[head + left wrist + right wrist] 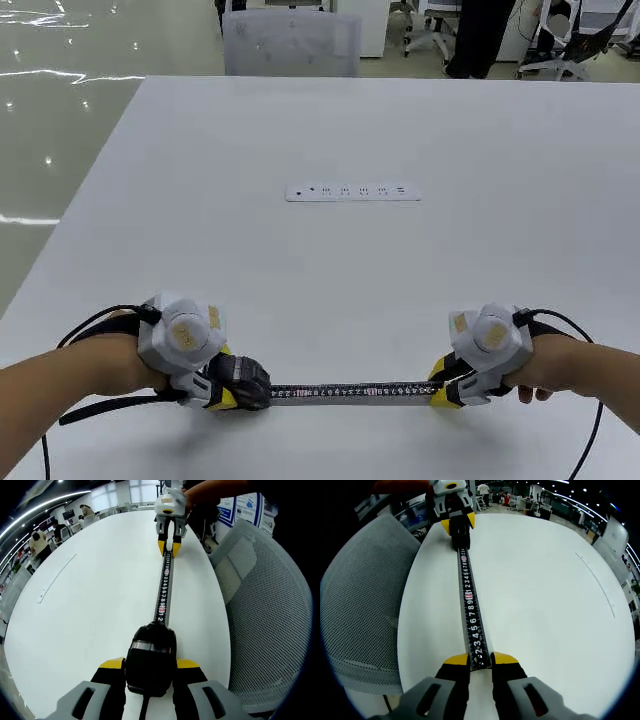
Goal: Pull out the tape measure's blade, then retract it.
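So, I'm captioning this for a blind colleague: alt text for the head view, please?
A tape measure's blade stretches across the near part of a white table, its black case clamped in the left hand-held gripper and its tip pinched by the right hand-held gripper. A white power strip lies farther back.

1. Black numerals run along the tape measure's blade [471,625] in the right gripper view: 2 through 9 from the near end, then a red-marked figure, then single digits again.
2. The left gripper view shows the same blade [165,587] with digit rows and one red mark.
3. Print on the wall posters [245,504] is too small to read.
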A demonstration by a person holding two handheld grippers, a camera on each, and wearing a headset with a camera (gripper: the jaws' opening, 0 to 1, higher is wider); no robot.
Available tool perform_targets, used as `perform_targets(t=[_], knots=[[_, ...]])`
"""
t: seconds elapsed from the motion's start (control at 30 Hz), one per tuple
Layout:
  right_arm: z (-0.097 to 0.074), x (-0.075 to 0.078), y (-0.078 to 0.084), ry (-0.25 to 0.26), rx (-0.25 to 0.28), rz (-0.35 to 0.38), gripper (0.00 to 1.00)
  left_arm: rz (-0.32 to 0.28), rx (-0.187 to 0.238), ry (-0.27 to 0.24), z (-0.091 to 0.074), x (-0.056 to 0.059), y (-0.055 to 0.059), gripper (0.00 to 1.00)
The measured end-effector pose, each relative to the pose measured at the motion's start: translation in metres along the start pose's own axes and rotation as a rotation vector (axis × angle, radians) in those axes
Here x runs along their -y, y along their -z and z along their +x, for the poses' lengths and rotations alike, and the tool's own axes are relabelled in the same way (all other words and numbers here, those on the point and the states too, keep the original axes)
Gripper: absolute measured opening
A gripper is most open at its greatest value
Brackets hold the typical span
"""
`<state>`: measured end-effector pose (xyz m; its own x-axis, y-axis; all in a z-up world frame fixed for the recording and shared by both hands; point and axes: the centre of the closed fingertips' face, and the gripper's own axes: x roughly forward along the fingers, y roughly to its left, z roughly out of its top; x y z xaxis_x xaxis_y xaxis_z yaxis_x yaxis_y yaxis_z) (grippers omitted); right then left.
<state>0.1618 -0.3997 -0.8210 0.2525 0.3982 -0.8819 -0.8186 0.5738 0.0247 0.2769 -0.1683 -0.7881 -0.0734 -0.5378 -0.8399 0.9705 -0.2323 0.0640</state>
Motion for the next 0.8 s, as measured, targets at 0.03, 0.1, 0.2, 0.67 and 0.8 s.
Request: perform_targets(t=[0.03,0.1,0.2,0.67,0.8], knots=[[0.000,0.000,0.000,0.000,-0.002,0.000,0.15,0.007,0.007,-0.002,0.000,0.001,0.000,0.33],[0.000,-0.001,0.000,0.003,-0.007,0.000,0.15,-0.005,0.011,-0.006,0.001,0.000,0.002,0.33],[-0.001,0.000,0.001,0.010,-0.006,0.003,0.15,-0.046,-0.003,-0.007,0.001,-0.001,0.006,0.33],[-0.013,0.003,-0.003,0.159,0.125,0.189,0.20,-0.382,0.117,-0.112,-0.023,-0.015,0.019,0.62],[-0.023,0.000,0.001,0.182,0.145,0.270,0.20,-0.412,0.188,-0.173,-0.033,-0.019,0.019,0.75]])
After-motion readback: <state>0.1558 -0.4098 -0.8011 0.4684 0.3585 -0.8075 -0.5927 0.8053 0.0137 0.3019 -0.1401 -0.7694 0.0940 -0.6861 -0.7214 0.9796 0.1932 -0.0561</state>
